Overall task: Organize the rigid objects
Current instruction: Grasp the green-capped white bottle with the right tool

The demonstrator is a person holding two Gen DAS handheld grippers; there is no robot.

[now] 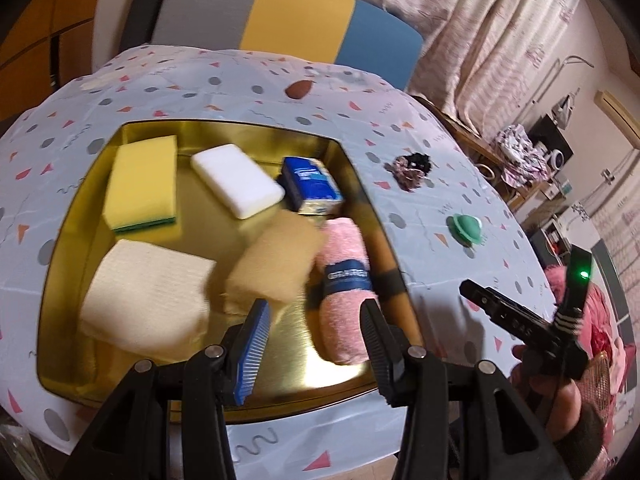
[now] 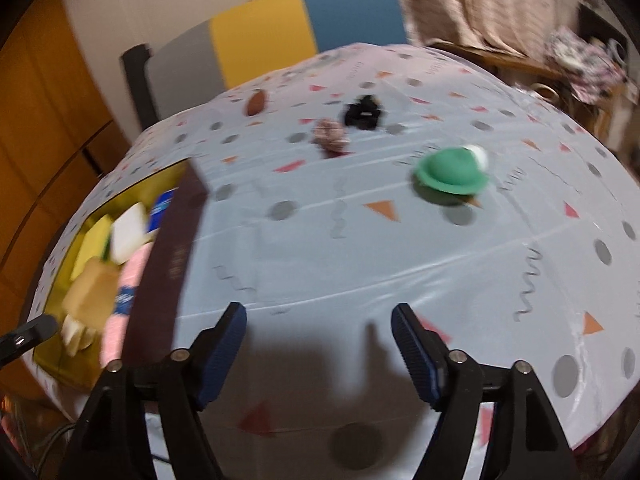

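A gold metal tray (image 1: 296, 360) holds a yellow sponge (image 1: 142, 184), a white block (image 1: 238, 184), a blue box (image 1: 312, 184), a folded cream cloth (image 1: 144, 296) and a rolled pink towel (image 1: 346, 292). A tan sponge (image 1: 276, 266) shows blurred and tilted between cloth and towel, just beyond my left gripper (image 1: 312, 340). That gripper is open over the tray's near side and its pads touch nothing. My right gripper (image 2: 318, 348) is open and empty above bare tablecloth, right of the tray's wall (image 2: 176, 240). A green hat-shaped piece (image 2: 452, 172) lies ahead of it.
On the patterned tablecloth (image 2: 320, 240) also lie a pink scrunchie (image 2: 330, 136), a black clip (image 2: 362, 114) and a brown oval piece (image 2: 256, 102). A striped chair back (image 1: 296, 16) stands behind the table. A person's hand (image 1: 556, 396) shows at lower right.
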